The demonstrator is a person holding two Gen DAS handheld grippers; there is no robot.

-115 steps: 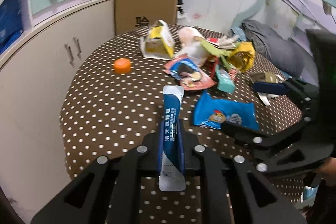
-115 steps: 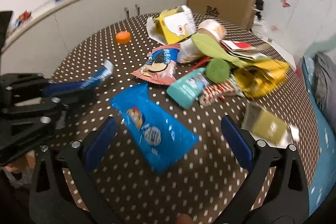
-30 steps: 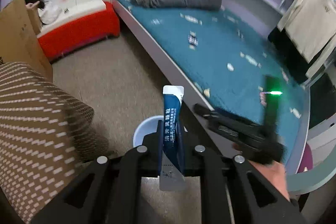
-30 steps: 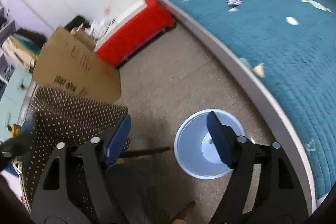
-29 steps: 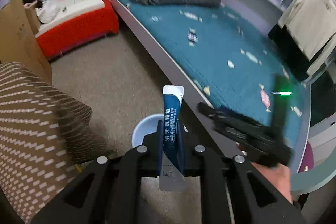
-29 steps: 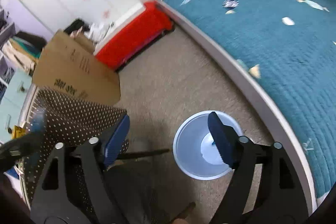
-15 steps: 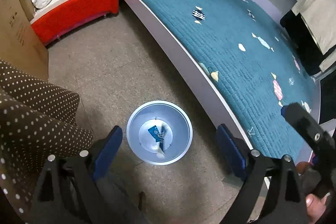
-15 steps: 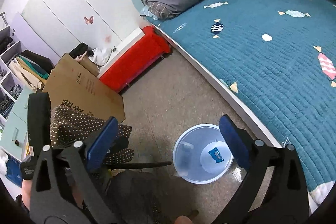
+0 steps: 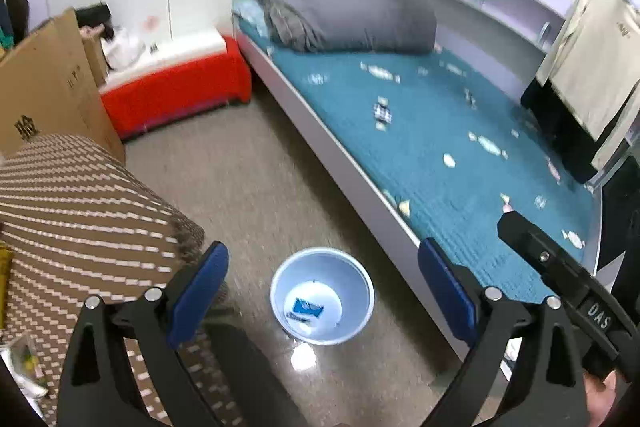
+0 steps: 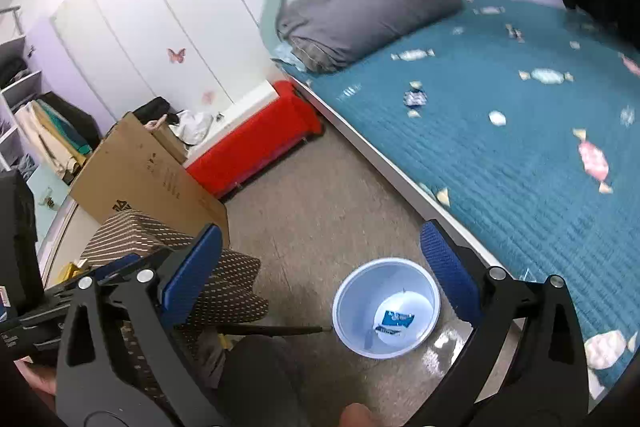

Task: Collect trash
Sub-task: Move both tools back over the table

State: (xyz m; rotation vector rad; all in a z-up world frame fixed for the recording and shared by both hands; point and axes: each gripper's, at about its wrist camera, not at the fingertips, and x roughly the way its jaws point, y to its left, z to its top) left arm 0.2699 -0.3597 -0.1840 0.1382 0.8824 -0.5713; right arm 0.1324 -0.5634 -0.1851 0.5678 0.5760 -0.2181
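Note:
A pale blue bin [image 9: 354, 289] stands on the floor between the table and the bed. A blue wrapper [image 9: 308, 307] lies in its bottom, also seen as the blue wrapper [image 10: 396, 319] inside the bin [image 10: 352, 297] in the right wrist view. My left gripper [image 9: 322, 253] hangs above the bin, its jaws opening with nothing between them. My right gripper [image 10: 320, 231] is open and empty, high over the floor just left of the bin. Its black body [image 9: 560, 267] shows at the right of the left wrist view.
The table with a brown dotted cloth [image 9: 80, 207] is at the left, some trash at its edge. A bed with a teal cover [image 9: 440, 147] runs along the right. A red box [image 9: 172, 95] and cardboard [image 9: 48, 75] stand behind. A person's dark knee [image 10: 260, 379] is below.
The left gripper let go of the dark blue sachet, which dropped into the bin. Both grippers' jaws spread wide, and both rose away from the bin.

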